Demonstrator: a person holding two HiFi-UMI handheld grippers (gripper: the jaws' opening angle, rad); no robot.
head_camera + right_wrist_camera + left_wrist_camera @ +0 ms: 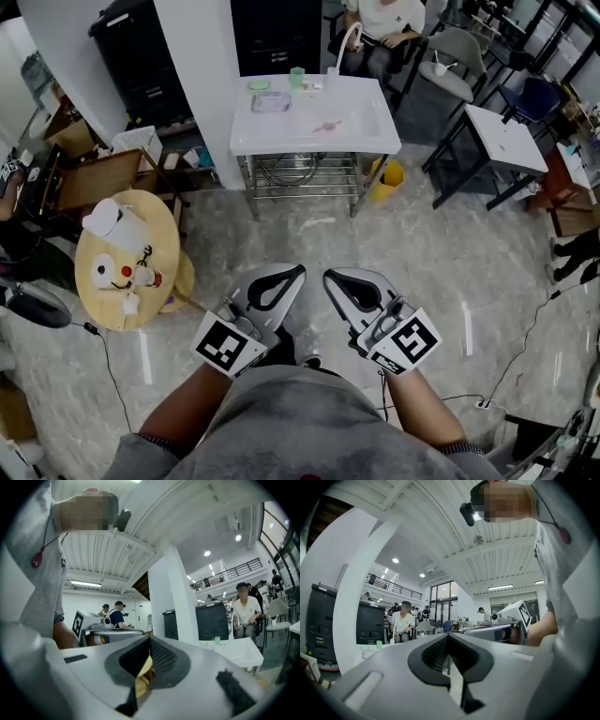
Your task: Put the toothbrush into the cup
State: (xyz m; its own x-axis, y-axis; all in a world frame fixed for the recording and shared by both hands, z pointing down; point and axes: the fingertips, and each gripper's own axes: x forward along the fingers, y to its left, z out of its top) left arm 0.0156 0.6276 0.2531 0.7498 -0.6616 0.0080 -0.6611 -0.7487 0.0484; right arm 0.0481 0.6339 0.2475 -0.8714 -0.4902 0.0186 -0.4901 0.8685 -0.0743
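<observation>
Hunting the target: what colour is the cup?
The cup is pale green, clearest in the head view.

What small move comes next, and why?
Probably step toward the white table: the toothbrush and green cup lie far ahead, and the left gripper and right gripper are shut, empty, near the body.

cup (296, 77) beyond toothbrush (327, 125), both on table (272, 133)
</observation>
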